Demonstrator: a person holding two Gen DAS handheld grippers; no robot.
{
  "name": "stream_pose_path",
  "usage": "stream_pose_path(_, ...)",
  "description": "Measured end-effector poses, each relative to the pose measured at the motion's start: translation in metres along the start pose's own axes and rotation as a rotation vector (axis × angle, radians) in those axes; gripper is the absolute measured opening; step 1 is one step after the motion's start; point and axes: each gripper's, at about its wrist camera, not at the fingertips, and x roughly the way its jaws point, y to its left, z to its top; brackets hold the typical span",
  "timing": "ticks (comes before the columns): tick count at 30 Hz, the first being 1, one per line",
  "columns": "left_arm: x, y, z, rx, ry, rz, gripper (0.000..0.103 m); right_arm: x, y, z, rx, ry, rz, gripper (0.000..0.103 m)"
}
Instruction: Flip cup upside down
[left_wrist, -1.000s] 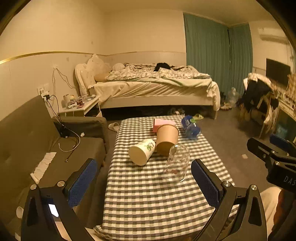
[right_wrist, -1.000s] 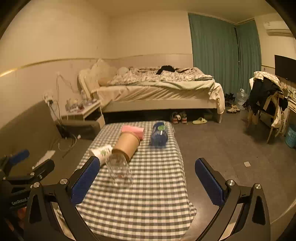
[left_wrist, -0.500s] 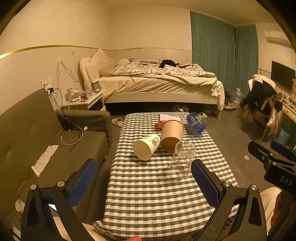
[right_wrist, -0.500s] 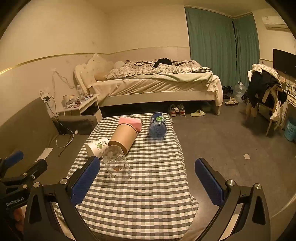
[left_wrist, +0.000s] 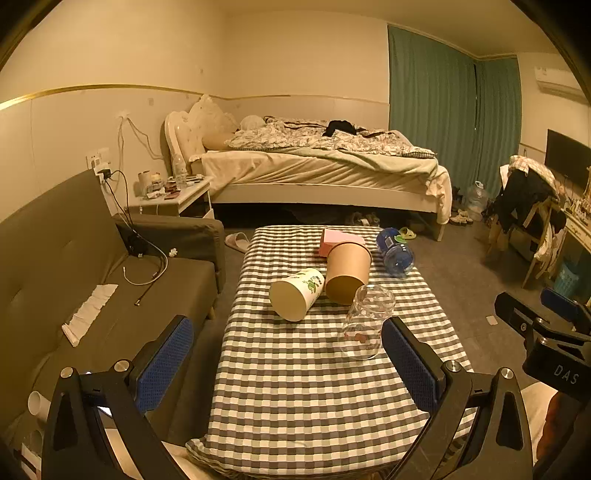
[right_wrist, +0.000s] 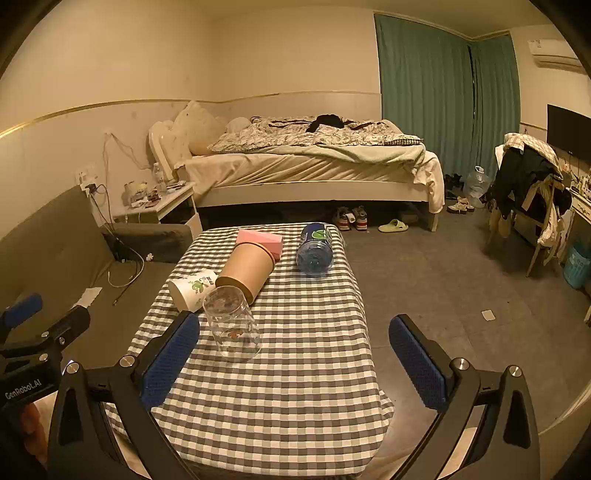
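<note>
A clear glass cup (left_wrist: 364, 323) (right_wrist: 232, 323) stands on the checked tablecloth (left_wrist: 295, 387) (right_wrist: 295, 369) with its narrower end up. A white paper cup (left_wrist: 297, 293) (right_wrist: 192, 288) with a green print lies on its side. A brown paper cup (left_wrist: 347, 271) (right_wrist: 247, 269) lies tilted beside it. My left gripper (left_wrist: 288, 365) is open and empty, short of the cups. My right gripper (right_wrist: 293, 363) is open and empty, with the glass just inside its left finger (right_wrist: 170, 358). Each gripper shows at the edge of the other's view.
A pink box (left_wrist: 334, 240) (right_wrist: 260, 240) and a blue water bottle (left_wrist: 395, 251) (right_wrist: 316, 251) on its side lie at the table's far end. A grey sofa (left_wrist: 92, 280) runs along the left. A bed (left_wrist: 317, 170) stands behind, a chair with clothes (right_wrist: 532, 184) at the right.
Both views have pulled back and risen a little, so the table and cups sit lower and smaller in frame. The cups have not moved. Both grippers stay open.
</note>
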Motion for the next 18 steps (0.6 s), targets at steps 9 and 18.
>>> stream_pose_path(9,-0.0022,-0.0019,0.0002,0.005,-0.007,0.006,0.103,-0.0039,0.0009,-0.0001,-0.007,-0.014,-0.007,0.103)
stream_pose_path(18,-0.0029,-0.0033,-0.0003,0.006,-0.006,0.008,0.103,-0.0057,0.0015,0.0000,-0.007,-0.012,-0.008,0.103)
